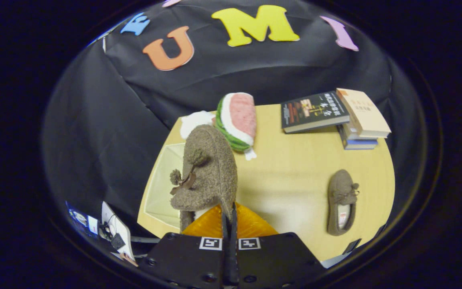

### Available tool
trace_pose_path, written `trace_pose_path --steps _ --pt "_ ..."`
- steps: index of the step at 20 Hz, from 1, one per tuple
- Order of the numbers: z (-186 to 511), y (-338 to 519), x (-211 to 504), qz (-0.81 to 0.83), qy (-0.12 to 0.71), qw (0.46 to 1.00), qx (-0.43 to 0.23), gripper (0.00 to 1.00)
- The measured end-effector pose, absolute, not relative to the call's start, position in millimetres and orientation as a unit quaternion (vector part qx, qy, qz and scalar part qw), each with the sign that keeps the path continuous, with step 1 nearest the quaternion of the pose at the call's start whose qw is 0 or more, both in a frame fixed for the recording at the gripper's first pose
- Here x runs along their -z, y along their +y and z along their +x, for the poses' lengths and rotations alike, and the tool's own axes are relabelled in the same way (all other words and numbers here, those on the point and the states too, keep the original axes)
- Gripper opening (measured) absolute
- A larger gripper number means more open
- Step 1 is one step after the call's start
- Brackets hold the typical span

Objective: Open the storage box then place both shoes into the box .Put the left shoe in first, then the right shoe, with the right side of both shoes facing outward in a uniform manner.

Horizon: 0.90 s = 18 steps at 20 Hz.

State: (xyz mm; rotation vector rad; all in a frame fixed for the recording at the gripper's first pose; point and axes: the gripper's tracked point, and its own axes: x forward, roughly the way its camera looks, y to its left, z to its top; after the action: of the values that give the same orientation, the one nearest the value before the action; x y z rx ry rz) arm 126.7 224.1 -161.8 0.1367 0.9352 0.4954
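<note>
I see my hand-held gripper (229, 216) with its fingers pressed together, pinching the rim of a fuzzy brown slipper (207, 172) that hangs above the open pale storage box (163, 188). The other fleecy slipper (341, 202) lies apart on the smooth wooden bench (295, 168).

The gripper (228, 216) has its fingers closed on the edge of one shoe (209, 172), which hangs over the open storage box (163, 188) at the table's (295, 168) left side. The other shoe (341, 202) lies on the table to the right. Beyond the held shoe lies a plush toy (237, 120), and the books (335, 114) are stacked at the far right.
</note>
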Motion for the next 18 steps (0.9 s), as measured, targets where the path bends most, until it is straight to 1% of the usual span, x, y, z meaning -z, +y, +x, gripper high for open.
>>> trace_pose_path --steps 4,7,9,12,18 --pt "116.5 301.5 168.3 0.067 0.461 0.844 -0.265 0.00" --pt "123.4 344.6 181.9 0.089 0.478 0.834 -0.260 0.00" --pt "133.5 362.2 197.2 0.105 0.494 0.828 -0.243 0.00" --pt "145.8 381.7 232.0 0.125 0.524 0.818 -0.199 0.00" --pt "162.4 403.9 295.5 0.113 0.555 0.814 -0.133 0.01"
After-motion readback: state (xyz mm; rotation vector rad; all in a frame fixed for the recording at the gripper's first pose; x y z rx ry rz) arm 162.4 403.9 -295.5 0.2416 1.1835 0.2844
